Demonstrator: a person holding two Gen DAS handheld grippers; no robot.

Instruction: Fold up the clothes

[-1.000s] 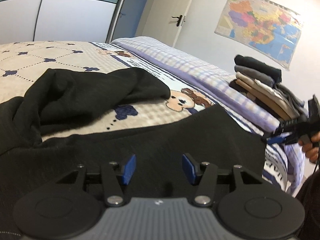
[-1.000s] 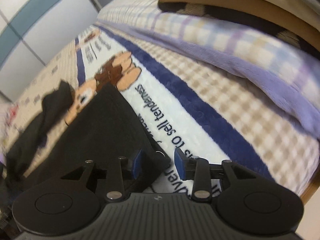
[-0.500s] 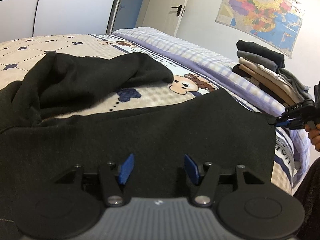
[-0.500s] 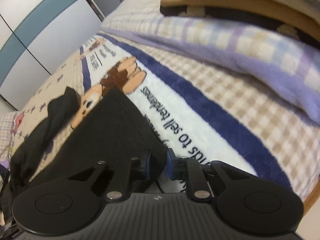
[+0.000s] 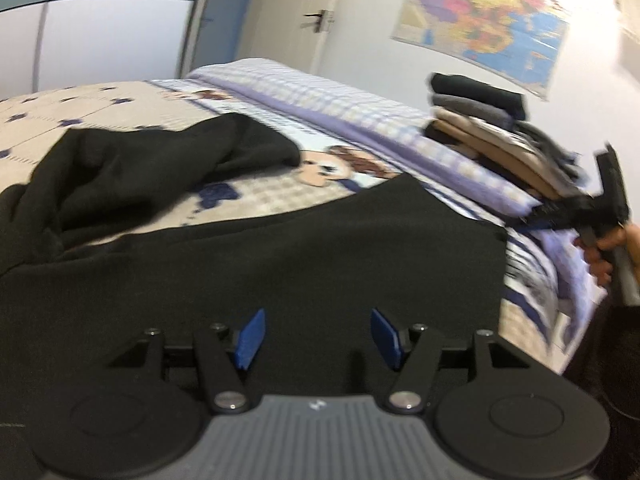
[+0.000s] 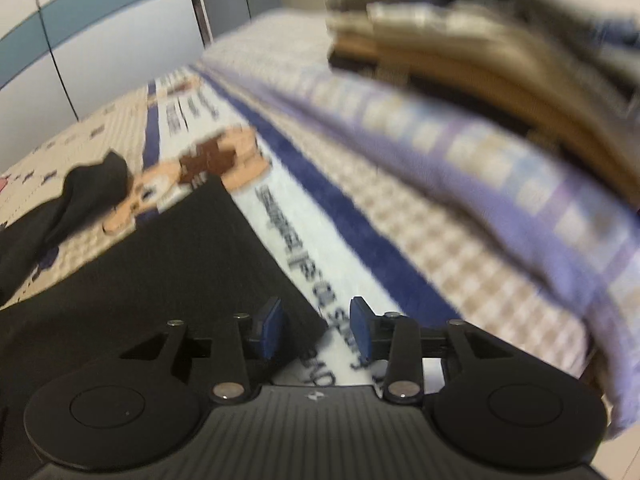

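Black garment (image 5: 280, 264) lies spread flat on the bed (image 5: 120, 104), its far part bunched up. Corner nearest the folded stack (image 5: 480, 128) lies smoother vs. a sec ago. R claw (image 6: 316, 328) pinched that corner, has just opened & now stands part-open w/ the edge between the jaws, unpressed. L claw (image 5: 318, 334) hovers wide, empty. Prob. smoothing done; fold comes next.

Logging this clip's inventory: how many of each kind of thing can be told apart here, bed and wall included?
Black garment being folded: 1
Stack of folded clothes: 1 (layers too blurred to count)
Printed bedspread: 1
Purple checked blanket: 1
Wall map: 1
Tongs: 2, left tongs and right tongs
Total: 7
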